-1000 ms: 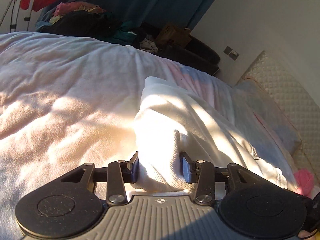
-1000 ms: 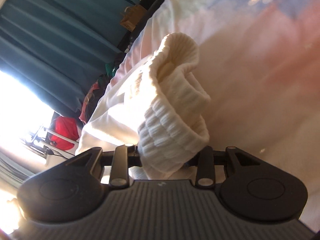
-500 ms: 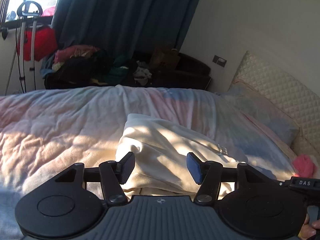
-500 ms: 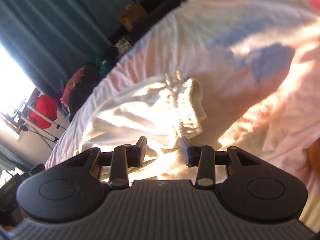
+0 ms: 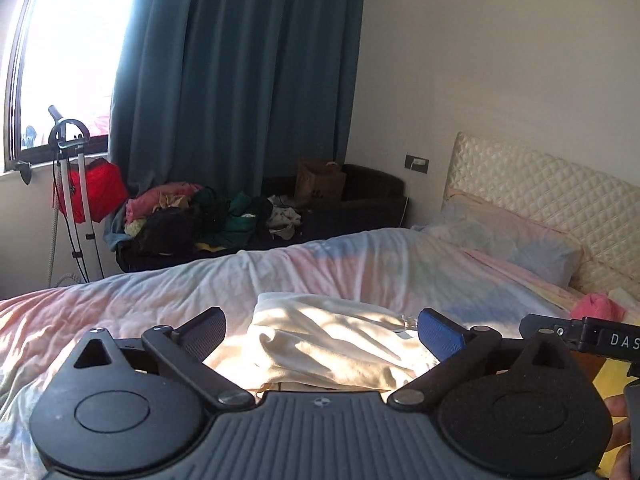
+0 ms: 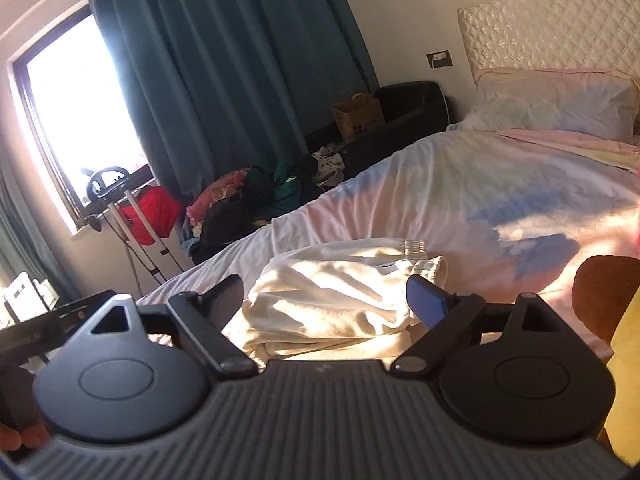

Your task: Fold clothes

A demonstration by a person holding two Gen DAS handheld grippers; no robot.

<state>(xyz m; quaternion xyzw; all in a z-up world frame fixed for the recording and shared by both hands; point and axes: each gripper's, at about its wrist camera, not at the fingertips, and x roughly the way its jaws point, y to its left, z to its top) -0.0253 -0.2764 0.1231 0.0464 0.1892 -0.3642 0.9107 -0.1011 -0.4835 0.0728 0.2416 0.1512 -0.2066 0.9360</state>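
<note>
Cream garment (image 5: 332,344): lies folded on the bed (image 5: 120,304), beyond both grippers, touching neither.
Left hand-held gripper (image 5: 322,334): jaws opening, nothing between them.
Right hand-held gripper (image 6: 326,300): jaws opening, empty, above the garment.

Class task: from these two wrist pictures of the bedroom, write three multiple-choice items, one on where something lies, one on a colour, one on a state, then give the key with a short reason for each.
1. Where does the cream garment lie?
A. on the bed
B. on the floor
C. over the headboard

2. What colour is the curtain?
A. yellow
B. dark teal
C. white

3. What do the left tool and right tool hold?
A. each a sleeve
B. together a pillow
C. nothing

Key:
1 A: it rests, folded, on the pastel bed cover.
2 B: dark teal drapes hang beside the bright window.
3 C: both tools' jaws are opening, with the garment lying beyond them, untouched.
</note>
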